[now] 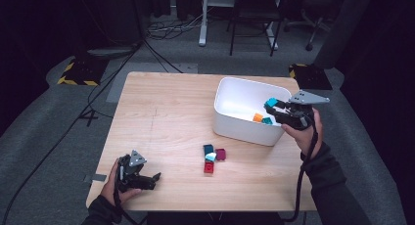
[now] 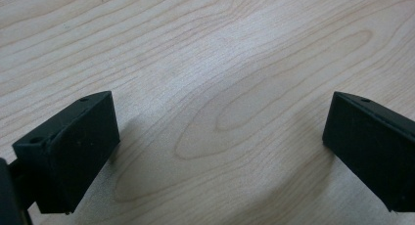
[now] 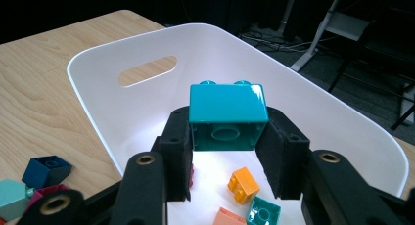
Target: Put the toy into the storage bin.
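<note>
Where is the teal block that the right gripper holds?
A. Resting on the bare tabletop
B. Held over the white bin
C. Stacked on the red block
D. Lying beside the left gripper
B: the right gripper clamps the teal block between its jaws above the white bin, where smaller blocks already lie.

Room: dark, black walls on both sides. Floor (image 1: 44, 122): grey carpet, black cables (image 1: 98, 88) trailing at left. Yellow-and-black striped plates (image 1: 78, 73) far left and far right. White desk leg (image 1: 202, 19), black chair (image 1: 252, 19), far centre. Surface (image 1: 161, 117): light wood.
</note>
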Available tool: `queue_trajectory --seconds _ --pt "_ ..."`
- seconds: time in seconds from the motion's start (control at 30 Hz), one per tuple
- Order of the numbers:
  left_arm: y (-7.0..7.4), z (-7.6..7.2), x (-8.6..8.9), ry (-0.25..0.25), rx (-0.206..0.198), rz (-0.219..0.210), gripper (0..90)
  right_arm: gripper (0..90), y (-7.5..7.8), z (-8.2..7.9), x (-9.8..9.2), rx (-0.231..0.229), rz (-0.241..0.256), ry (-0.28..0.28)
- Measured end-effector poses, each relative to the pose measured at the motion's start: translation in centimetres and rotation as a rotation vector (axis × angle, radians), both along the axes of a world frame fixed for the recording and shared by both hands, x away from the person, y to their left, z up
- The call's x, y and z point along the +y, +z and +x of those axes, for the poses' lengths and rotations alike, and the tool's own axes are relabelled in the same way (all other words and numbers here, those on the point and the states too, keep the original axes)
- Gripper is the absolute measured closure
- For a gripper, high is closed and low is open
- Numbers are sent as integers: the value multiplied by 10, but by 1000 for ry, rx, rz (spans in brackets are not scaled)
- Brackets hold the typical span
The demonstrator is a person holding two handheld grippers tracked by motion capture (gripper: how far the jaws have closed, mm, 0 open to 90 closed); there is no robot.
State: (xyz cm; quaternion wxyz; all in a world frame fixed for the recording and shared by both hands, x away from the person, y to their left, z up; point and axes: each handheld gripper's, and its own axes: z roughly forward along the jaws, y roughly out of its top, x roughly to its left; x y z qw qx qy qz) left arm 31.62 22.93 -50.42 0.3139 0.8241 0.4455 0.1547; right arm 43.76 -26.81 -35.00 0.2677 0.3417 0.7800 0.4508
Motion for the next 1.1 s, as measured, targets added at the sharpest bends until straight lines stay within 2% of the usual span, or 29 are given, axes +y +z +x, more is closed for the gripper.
queue_trajectory --seconds 0.27,0.5,0.67,0.87,1.1 --pt "0 0 0 2 -2 2 5 589 -4 2 3 22 -6 -4" --pt "0 0 0 3 -3 2 5 562 -6 3 3 17 -8 -7" --pt "0 0 0 2 -2 2 5 547 -4 -1 1 13 10 -9" --pt "0 0 0 2 -2 2 5 538 3 -13 1 -10 21 10" --pt "0 0 0 2 -2 2 5 520 11 -34 6 -42 31 71"
